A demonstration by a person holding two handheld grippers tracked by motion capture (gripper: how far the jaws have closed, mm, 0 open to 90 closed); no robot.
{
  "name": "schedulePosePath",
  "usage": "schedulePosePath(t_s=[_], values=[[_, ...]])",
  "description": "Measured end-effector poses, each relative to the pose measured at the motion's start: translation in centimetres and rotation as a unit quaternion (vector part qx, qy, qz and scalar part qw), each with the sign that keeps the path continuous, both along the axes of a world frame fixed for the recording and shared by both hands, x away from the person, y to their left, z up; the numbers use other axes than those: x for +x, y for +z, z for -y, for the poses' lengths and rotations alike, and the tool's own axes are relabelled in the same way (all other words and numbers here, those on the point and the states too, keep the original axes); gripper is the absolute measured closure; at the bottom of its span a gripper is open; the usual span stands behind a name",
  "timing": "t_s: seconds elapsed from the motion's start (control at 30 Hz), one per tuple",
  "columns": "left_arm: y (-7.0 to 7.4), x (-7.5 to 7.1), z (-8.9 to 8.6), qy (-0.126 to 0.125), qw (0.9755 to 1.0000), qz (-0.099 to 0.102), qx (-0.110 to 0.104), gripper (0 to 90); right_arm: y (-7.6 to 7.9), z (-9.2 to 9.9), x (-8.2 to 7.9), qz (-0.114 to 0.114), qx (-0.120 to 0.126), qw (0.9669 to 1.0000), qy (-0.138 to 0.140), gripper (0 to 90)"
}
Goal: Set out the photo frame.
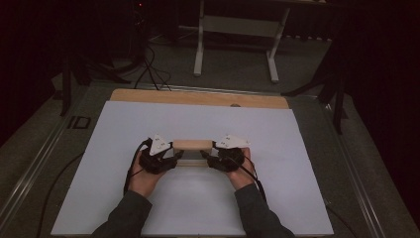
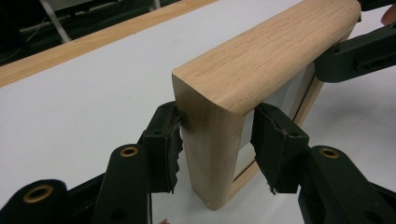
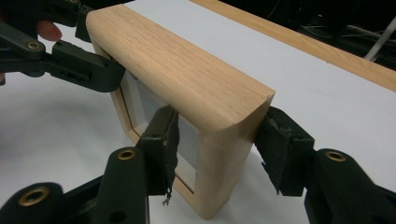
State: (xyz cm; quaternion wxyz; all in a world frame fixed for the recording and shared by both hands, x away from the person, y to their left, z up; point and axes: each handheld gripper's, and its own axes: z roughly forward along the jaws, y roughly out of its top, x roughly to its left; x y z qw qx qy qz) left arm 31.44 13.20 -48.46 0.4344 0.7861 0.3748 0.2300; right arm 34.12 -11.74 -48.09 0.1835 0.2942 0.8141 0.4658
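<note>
- We see the left gripper (image 2: 212, 149) with its two black jaws set on either side of the near end post of a light oak, rounded-edge wooden frame (image 2: 261, 60); the left pad touches the wood, while the right pad sits just beside the inner face, and we cannot tell whether it presses.
- The right gripper (image 3: 217, 149) straddles the opposite end post of that frame (image 3: 187, 74); its right pad lies against the outer face and its left pad stands at the grey inner panel, contact unclear.
- In the high view the left gripper (image 1: 173, 157) and the right gripper (image 1: 207, 157) face each other, and the frame (image 1: 193, 145) stands upright between them.
- Under both tools lies a white sheet (image 1: 148, 208) that covers the table.
- Beyond the frame, a pale wooden board edge (image 1: 198, 98) runs along the sheet's far side.
</note>
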Motion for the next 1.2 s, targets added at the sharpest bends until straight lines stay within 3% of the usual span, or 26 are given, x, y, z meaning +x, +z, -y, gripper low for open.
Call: schedulePosePath(t_s=[0.43,1.2], values=[[-0.4,0.3,-0.3,-0.003,0.9998,-0.008,-0.019,52.1,-0.6,0.2,0.2,-0.006,0.003,1.0000,-0.002,49.2],[-2.1,0.7,-0.6,0.005,0.9991,-0.043,-0.005,58.4,-2.3,1.0,0.4,-0.033,-0.013,0.9994,-0.002,61.2]])
